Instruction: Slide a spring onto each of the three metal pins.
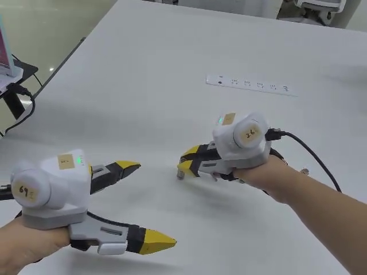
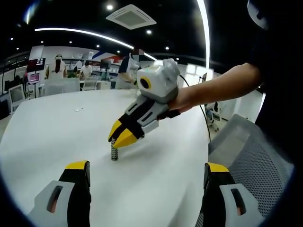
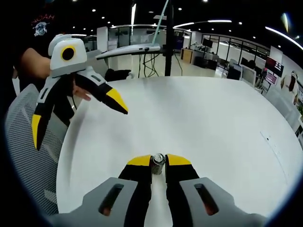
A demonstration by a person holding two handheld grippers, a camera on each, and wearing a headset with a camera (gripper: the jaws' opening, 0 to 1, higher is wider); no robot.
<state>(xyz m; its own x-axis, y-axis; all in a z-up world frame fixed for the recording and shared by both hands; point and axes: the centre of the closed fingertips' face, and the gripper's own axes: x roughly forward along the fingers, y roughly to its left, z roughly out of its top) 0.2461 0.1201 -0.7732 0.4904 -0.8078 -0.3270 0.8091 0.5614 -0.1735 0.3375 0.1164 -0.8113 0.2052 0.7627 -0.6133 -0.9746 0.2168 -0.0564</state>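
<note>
Item: small steel coil spring point(image 3: 158, 165), upright on white tabletop point(image 1: 172, 69), just toward 6 o'clock of head-view centre. Right gripper point(image 3: 158, 160): jaws nearly closed, pinching it. Left gripper point(image 1: 155, 204): 7 o'clock, jaws wide, empty. Hazard: an off-centre squeeze likely flicks the spring away; a careless release topples it.

left gripper point(image 1: 155, 204): white, marked 69 | right gripper point(image 1: 182, 165): marked 26, black cable point(image 1: 309, 150)

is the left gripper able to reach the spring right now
Probably only partly: bare table leaves the open left gripper a free path, but the right gripper is shut over the top of the spring, leaving just its lower coils.
</note>
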